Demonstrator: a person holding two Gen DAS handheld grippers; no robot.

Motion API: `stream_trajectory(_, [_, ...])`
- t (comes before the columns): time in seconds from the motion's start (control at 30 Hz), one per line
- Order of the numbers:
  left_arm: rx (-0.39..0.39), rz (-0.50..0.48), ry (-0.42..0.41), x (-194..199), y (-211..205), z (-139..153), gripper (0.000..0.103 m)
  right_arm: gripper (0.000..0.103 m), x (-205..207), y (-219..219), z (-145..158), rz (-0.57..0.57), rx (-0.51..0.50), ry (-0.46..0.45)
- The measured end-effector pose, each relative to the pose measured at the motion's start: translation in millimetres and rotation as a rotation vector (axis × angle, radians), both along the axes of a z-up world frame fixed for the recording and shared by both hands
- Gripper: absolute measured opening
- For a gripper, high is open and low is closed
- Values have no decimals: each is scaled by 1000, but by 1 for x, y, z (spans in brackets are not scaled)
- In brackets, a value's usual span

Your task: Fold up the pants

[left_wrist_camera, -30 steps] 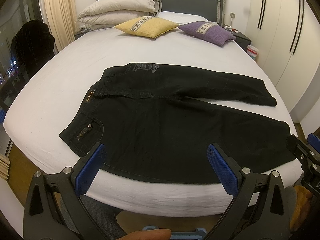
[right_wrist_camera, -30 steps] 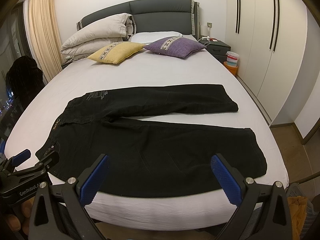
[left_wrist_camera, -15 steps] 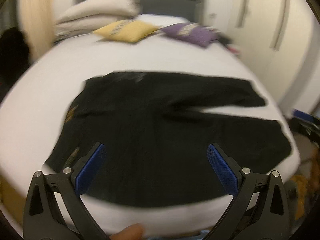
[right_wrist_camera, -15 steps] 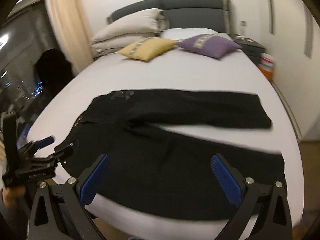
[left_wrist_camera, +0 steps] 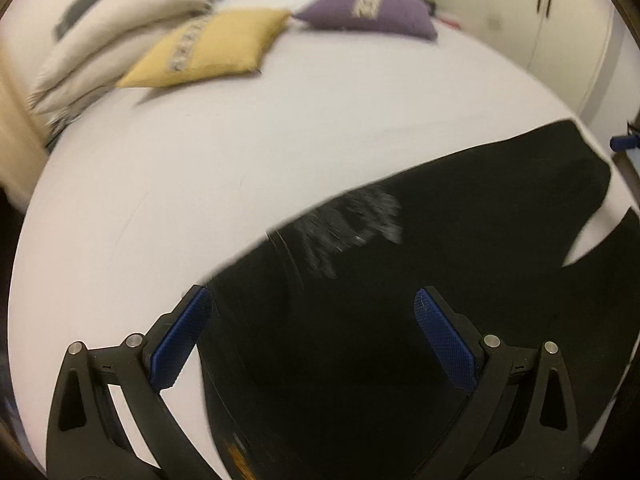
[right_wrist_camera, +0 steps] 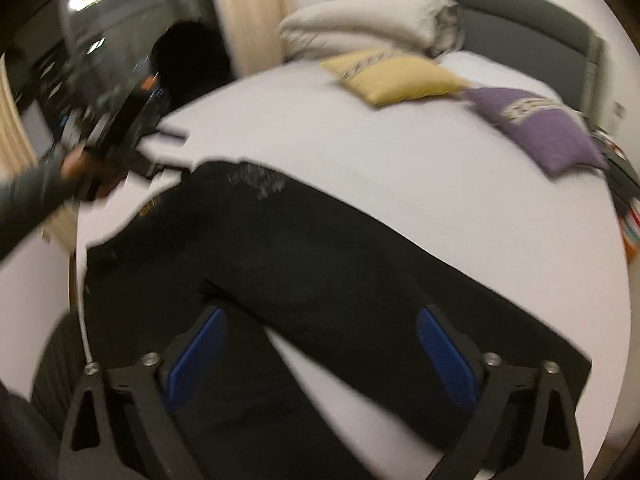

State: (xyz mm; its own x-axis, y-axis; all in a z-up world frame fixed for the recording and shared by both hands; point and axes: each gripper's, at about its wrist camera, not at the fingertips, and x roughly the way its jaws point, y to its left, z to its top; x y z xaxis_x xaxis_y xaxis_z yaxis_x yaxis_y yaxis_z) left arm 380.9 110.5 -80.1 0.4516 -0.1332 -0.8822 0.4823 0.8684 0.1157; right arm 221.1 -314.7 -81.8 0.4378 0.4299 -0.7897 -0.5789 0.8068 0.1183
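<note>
Two grippers: both hang over the black pants (right_wrist_camera: 304, 264), neither one touching cloth.
Pants: spread flat on the white bed (left_wrist_camera: 168, 168), waistband at the left, the two legs running right with a wedge of sheet showing between them; not yet folded.
Left gripper (left_wrist_camera: 314, 340): jaws spread wide with nothing between the blue pads; it is aimed down at the far-left waist corner, close to the grey print (left_wrist_camera: 352, 228) on the hip.
Right gripper (right_wrist_camera: 320, 354): jaws have just been closing a little, yet they stand wide apart and hold nothing; it sits above the crotch and the gap between the legs.
Risk, blur: both views are smeared, so a pinch made at this pace could land beside the hem or the waistband, not on it.
Risk, layers: a shallow bite may catch only the top layer of cloth, and lifting it would pull the front away from the back and leave the fold baggy.
Risk, edge: the near leg lies along the near edge of the mattress; a sideways drag could slide it off.
Risk, uneven lift: if one side rises first, the legs may twist and not stack.
Bystanders: the yellow cushion (left_wrist_camera: 212, 48) and purple cushion (left_wrist_camera: 372, 12) lie well apart at the far end, so I expect no trouble from them.
</note>
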Motion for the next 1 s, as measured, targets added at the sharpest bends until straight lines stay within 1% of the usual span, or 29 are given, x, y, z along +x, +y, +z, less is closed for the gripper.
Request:
stream_trajectory(0.03, [24,-25,21,21,1,-9,103,91,16,-1,-10,32,-22,26])
stream_trajectory(0.1, [45,-59,50,45,2,-24,103,90,37,-4,-22,73,-37,58])
stream_trajectory(0.23, [71,-122,122,84,3,-52,102,90,66,-9,-39,115,-29,70])
stream_trajectory(0.33, [91,-149,177,101,0,-72,91,90,83,-14,-50,116,-20,83])
stream_trajectory(0.43, [73,-179,224,116,-4,-88,90,90,94,-13,-59,127,-18,97])
stream_trajectory(0.5, [58,-180,264,123,-3,-98,77,86,100,-13,-66,139,-28,110])
stream_trajectory(0.53, [40,-182,286,125,-3,-102,64,85,103,-11,-68,141,-33,115])
stream_trajectory(0.57, [23,-190,298,125,-4,-105,57,84,105,-9,-69,141,-36,119])
stream_trajectory(0.63, [16,-219,285,119,-10,-108,37,82,107,-9,-70,143,-44,121])
stream_trajectory(0.67, [15,-226,284,117,-12,-109,29,81,112,-8,-71,145,-50,121])
stream_trajectory(0.7, [33,-227,266,115,-13,-109,20,81,113,-7,-71,148,-56,118])
stream_trajectory(0.73, [43,-233,248,112,-15,-108,15,81,113,-5,-69,150,-64,112])
stream_trajectory(0.77, [47,-237,222,109,-15,-106,11,81,115,-2,-66,155,-69,109])
stream_trajectory(0.8, [52,-238,198,106,-15,-104,10,80,117,0,-66,165,-71,107])
stream_trajectory(0.83, [58,-240,152,100,-16,-101,7,80,120,1,-65,169,-77,104])
stream_trajectory(1.0, [78,-243,-8,71,-16,-89,6,80,135,11,-64,197,-78,96])
